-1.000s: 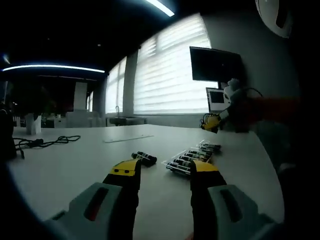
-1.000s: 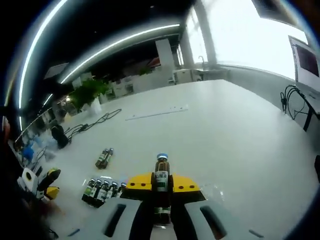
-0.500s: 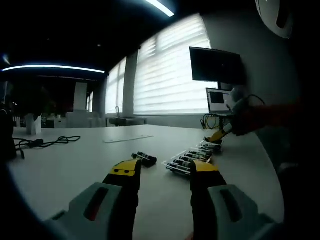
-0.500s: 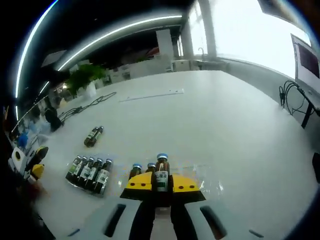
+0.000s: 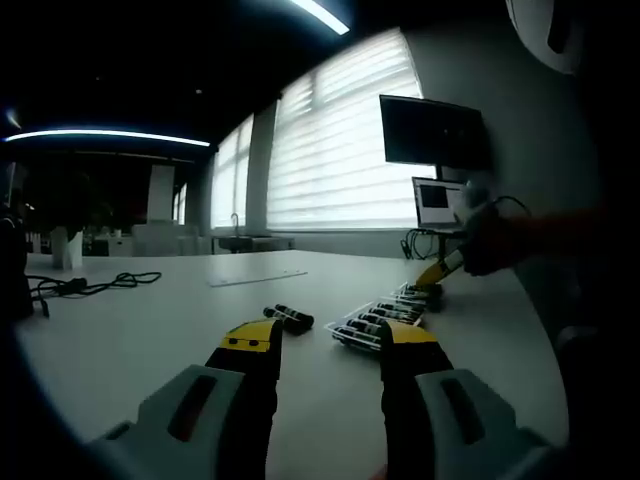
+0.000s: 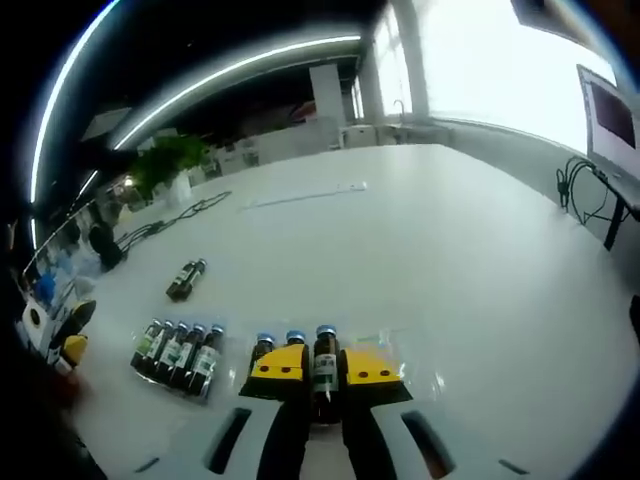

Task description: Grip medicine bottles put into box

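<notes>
**Roughly halfway: third bottle going into the second row, two loose ones left**

Now the right tool (image 6: 322,366), low in the centre of the right gripper view, is pinching a small brown glass medicine bottle with a blue cap and white label (image 6: 323,358) between its yellow-tipped jaws. The bottle stands upright and sits just beside two more blue-capped brown bottles (image 6: 276,344) immediately to its left. All three appear to be in or above a clear, shallow plastic box tray (image 6: 420,376) whose glinting edge shows to the right of the jaws; whether the held bottle has bottomed out in its slot I cannot tell.

Further left in the same view, a full row of five dark bottles with green-and-white labels (image 6: 180,348) lies side by side in its own section of packaging, apparently finished. Toward the middle left, a pair of loose dark bottles (image 6: 186,279) lies on the white bench (image 6: 430,240), well apart from the rows, not yet picked.

In the left gripper view the left tool (image 5: 325,350) hovers above the bench with its jaws spread and nothing between them. Beyond its tips are the loose pair (image 5: 288,317) and the packed rows (image 5: 385,315), with the right tool (image 5: 442,268) coming in from the right above them.

Judging by this, one row is packed and the second is partly filled. What remains, as I read it, is releasing this bottle and then fetching the two loose ones.
</notes>
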The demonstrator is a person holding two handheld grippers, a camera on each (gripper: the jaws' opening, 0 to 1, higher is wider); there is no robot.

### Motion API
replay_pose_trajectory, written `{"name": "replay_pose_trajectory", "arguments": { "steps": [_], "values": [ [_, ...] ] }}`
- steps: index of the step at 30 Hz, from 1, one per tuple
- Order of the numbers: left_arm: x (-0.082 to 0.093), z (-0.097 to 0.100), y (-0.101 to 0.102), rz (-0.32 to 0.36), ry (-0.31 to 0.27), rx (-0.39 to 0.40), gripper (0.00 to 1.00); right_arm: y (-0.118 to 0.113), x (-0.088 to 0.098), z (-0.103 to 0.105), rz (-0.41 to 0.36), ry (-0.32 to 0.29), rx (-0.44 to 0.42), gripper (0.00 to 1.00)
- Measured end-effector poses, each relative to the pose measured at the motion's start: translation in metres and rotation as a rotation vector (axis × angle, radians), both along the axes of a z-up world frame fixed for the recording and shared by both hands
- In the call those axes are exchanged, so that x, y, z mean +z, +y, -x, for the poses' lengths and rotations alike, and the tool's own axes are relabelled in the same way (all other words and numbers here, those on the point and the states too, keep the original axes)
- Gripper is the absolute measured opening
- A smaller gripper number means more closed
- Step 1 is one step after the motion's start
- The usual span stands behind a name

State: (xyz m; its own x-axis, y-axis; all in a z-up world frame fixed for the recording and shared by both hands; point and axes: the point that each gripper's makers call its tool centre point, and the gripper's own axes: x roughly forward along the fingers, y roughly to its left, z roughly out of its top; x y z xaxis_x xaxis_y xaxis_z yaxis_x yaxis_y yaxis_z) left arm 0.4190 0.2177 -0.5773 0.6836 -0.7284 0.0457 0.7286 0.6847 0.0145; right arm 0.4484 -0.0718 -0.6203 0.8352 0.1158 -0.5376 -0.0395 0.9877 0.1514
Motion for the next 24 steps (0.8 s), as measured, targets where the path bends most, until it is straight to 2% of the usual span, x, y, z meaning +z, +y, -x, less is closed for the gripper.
{"name": "replay_pose_trajectory", "arguments": {
  "steps": [5,7,11,13,14,18,21,24],
  "values": [
    [-0.002,-0.002,0.003,0.002,0.000,0.000,0.32,0.002,0.006,0.001,0.036,-0.009,0.026,0.00],
    [-0.002,-0.002,0.003,0.002,0.000,0.001,0.32,0.002,0.010,0.003,0.045,-0.026,0.027,0.00],
    [-0.001,-0.001,0.001,0.004,0.001,0.000,0.32,0.005,0.003,0.008,0.048,-0.021,0.048,0.00],
    [-0.001,-0.001,0.001,0.003,0.001,-0.002,0.32,0.005,-0.004,0.011,0.099,0.002,0.073,0.00],
    [-0.001,-0.001,0.000,0.003,0.001,-0.003,0.32,0.003,-0.003,0.010,0.135,-0.019,0.070,0.00],
    [0.000,0.000,-0.001,0.000,-0.001,-0.002,0.32,-0.001,-0.005,0.011,0.156,-0.014,0.047,0.00],
    [0.000,0.000,-0.001,0.001,-0.001,-0.003,0.32,0.000,-0.004,0.012,0.145,-0.021,0.042,0.00],
    [0.000,0.001,-0.001,0.000,-0.002,-0.004,0.32,0.002,-0.003,0.012,0.205,-0.028,0.059,0.00]
  ]
}}
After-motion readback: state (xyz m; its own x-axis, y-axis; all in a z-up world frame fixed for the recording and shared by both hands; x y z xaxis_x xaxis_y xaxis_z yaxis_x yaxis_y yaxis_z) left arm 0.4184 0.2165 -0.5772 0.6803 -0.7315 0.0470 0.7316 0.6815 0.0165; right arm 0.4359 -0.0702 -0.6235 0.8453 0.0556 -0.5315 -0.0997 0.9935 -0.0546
